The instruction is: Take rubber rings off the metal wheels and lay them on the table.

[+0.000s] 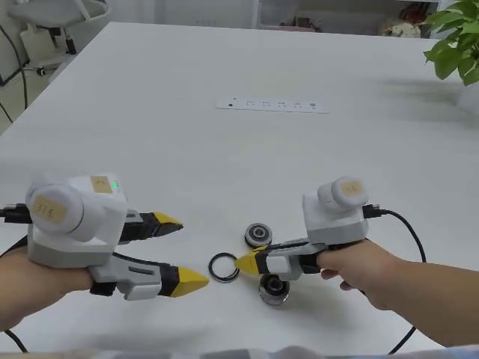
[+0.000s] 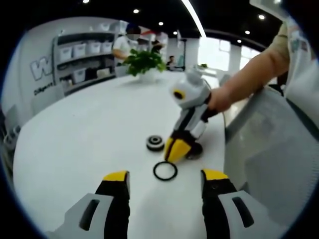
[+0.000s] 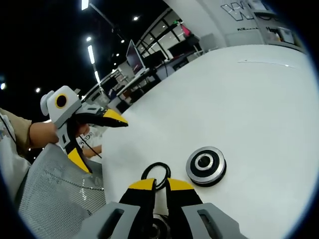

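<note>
While one black rubber ring (image 1: 212, 268) lies flat and free on the white table (image 1: 224, 164), low in the centre of the head view, the two metal wheels sit close around it: one wheel (image 1: 258, 234) is just up and to the right of the ring, dark at its rim with a bright hub, and a second wheel (image 1: 274, 290) is just down and to the right, partly covered by the right gripper (image 1: 245, 262). That gripper reaches in from the right of the frame, its yellow tips drawn almost together with only a thin slit between them and nothing held; the tips sit at the ring's right edge, and whether they touch it I cannot tell. In the right gripper view the ring shows just beyond the tips, with the first wheel to its right. From the lower left of the head view comes the left gripper (image 1: 184, 251), jaws spread wide and empty, stopping short of the ring. Farther up the frame a white power strip (image 1: 273, 105) lies on the table, and a green plant (image 1: 455, 41) is in the upper right corner.
</note>
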